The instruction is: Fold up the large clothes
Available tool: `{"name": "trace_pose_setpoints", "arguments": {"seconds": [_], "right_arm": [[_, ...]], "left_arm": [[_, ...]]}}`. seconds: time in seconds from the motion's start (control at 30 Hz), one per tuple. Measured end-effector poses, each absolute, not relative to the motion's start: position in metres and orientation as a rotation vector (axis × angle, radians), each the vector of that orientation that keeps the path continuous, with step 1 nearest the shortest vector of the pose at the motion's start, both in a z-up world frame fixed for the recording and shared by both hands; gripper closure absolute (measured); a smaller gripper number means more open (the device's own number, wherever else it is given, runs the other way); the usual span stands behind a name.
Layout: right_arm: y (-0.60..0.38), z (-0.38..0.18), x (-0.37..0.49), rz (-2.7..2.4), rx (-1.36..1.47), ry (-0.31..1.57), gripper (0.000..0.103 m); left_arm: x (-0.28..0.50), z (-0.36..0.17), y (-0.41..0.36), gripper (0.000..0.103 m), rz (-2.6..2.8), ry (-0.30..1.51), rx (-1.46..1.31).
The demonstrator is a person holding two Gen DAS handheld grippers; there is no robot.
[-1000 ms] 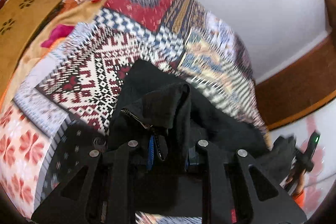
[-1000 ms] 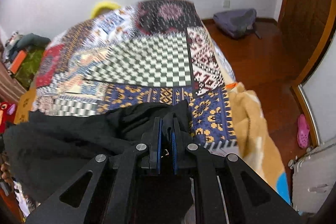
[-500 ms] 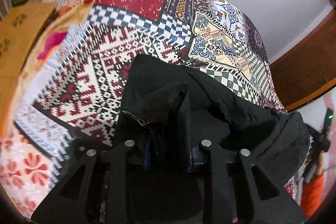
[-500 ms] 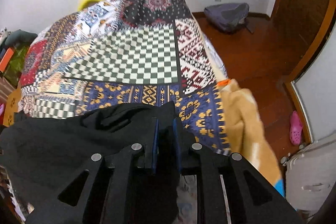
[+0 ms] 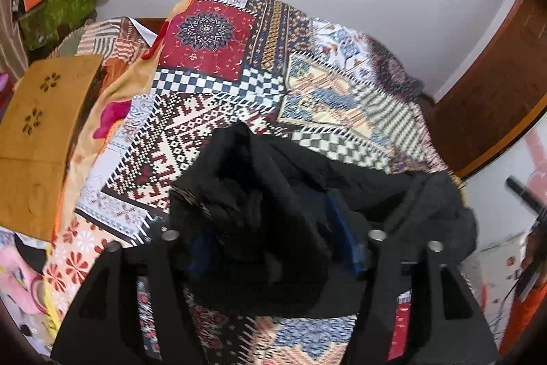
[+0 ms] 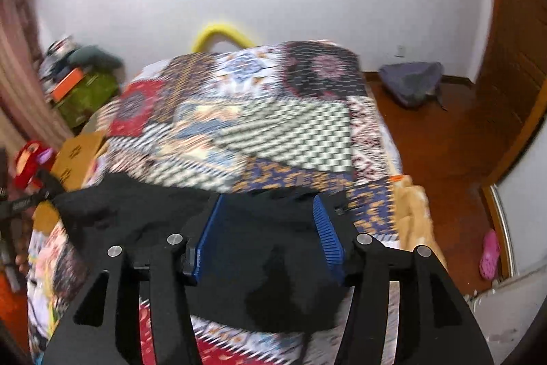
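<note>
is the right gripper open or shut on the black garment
Open: the right gripper has its blue pads wide apart, black garment lying loose between them.

Both grippers, left (image 5: 273, 238) and right (image 6: 265, 228), were matte black with silver screws and ribbed blue pads (image 6: 327, 236).

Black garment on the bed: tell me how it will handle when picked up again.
The black garment will probably be floppy: it lies bunched in soft folds on the patchwork bedspread. It looks thick, so likely heavy and saggy. Both the left hand-held gripper and right hand-held gripper are open.
</note>
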State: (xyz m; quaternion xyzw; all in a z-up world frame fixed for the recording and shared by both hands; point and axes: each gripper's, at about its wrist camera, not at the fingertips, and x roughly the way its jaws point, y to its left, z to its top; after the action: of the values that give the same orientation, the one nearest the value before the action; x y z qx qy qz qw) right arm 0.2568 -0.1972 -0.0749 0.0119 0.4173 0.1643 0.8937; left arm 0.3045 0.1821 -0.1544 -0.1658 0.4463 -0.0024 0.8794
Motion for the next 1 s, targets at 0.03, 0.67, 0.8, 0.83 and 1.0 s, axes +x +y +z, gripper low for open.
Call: {"name": "trace_pose_setpoints", "arguments": {"seconds": [0.03, 0.67, 0.8, 0.83, 1.0], "right_arm": [[-0.189, -0.077, 0.252, 0.38, 0.02, 0.878, 0.051], [-0.099, -0.15, 0.254, 0.471, -0.106, 1.029, 0.046], [-0.114, -0.142, 0.247, 0.482, -0.063, 1.006, 0.046], [-0.117, -0.141, 0.245, 0.482, -0.061, 1.002, 0.046], [-0.129, -0.152, 0.249, 0.441, -0.127, 1.002, 0.046]], "left_arm": [[0.303, -0.153, 0.184, 0.038, -0.005, 0.925, -0.365], [0.283, -0.148, 0.11, 0.026, -0.139, 0.909, -0.163], [0.297, -0.167, 0.063, 0.026, -0.208, 0.938, -0.101], [0.301, -0.171, 0.052, 0.026, -0.223, 0.941, -0.087], [0.316, -0.19, 0.013, 0.026, -0.256, 0.957, -0.039]]}}
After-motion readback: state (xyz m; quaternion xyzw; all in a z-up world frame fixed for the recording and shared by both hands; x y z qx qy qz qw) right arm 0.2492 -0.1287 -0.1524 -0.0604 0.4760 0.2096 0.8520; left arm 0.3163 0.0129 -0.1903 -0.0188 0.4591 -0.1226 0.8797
